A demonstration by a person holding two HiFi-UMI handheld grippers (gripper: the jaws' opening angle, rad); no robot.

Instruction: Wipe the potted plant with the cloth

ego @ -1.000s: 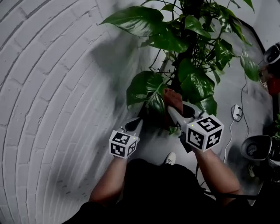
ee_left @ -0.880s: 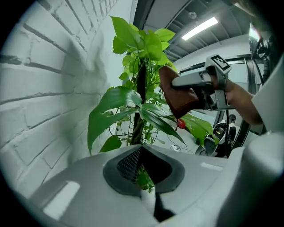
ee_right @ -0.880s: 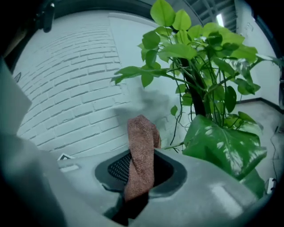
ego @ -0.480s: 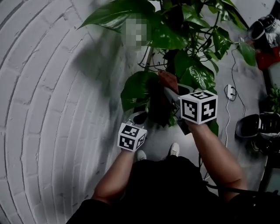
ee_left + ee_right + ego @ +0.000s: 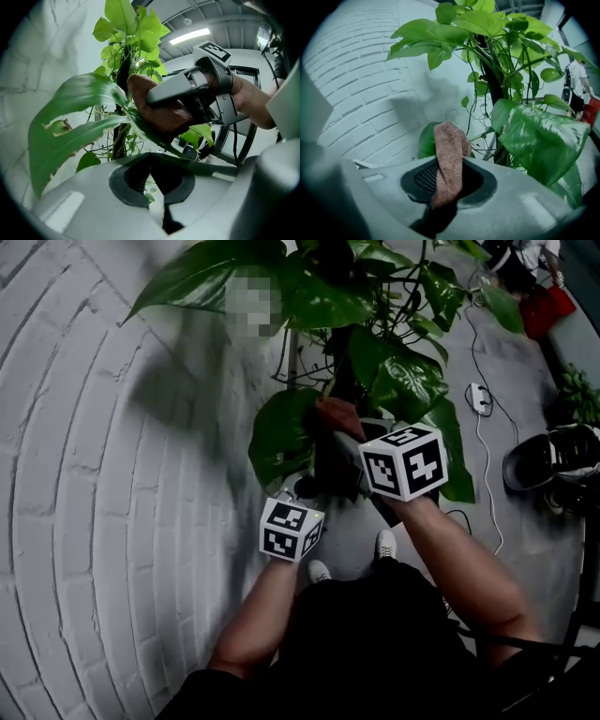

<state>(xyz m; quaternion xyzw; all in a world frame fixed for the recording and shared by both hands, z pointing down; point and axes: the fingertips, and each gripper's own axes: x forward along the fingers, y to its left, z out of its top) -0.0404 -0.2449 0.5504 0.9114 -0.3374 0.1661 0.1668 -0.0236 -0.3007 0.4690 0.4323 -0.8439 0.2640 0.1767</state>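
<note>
The potted plant (image 5: 398, 381) has big glossy green leaves on a dark stem. Low on its left side hangs a large leaf (image 5: 279, 432). My left gripper (image 5: 302, 489) is at that leaf's lower edge, and in the left gripper view its jaws (image 5: 157, 164) are shut on the leaf (image 5: 70, 129). The right gripper (image 5: 343, 441) is shut on a brown cloth (image 5: 337, 415). The cloth (image 5: 159, 110) presses against the top of the held leaf. In the right gripper view the cloth (image 5: 449, 154) stands up out of the jaws, with the leaf (image 5: 423, 140) just behind it.
A white brick wall (image 5: 103, 446) runs along the left. On the grey floor at the right lie a white power strip with cable (image 5: 478, 397), dark shoes (image 5: 553, 457) and a red object (image 5: 542, 310). A person (image 5: 576, 79) stands far off. My own feet (image 5: 319, 570) are below.
The right gripper with the cloth has shifted left and up along the low leaf. The left gripper has stayed at the leaf's edge. The head view has drifted, so the plant sits higher in it.
</note>
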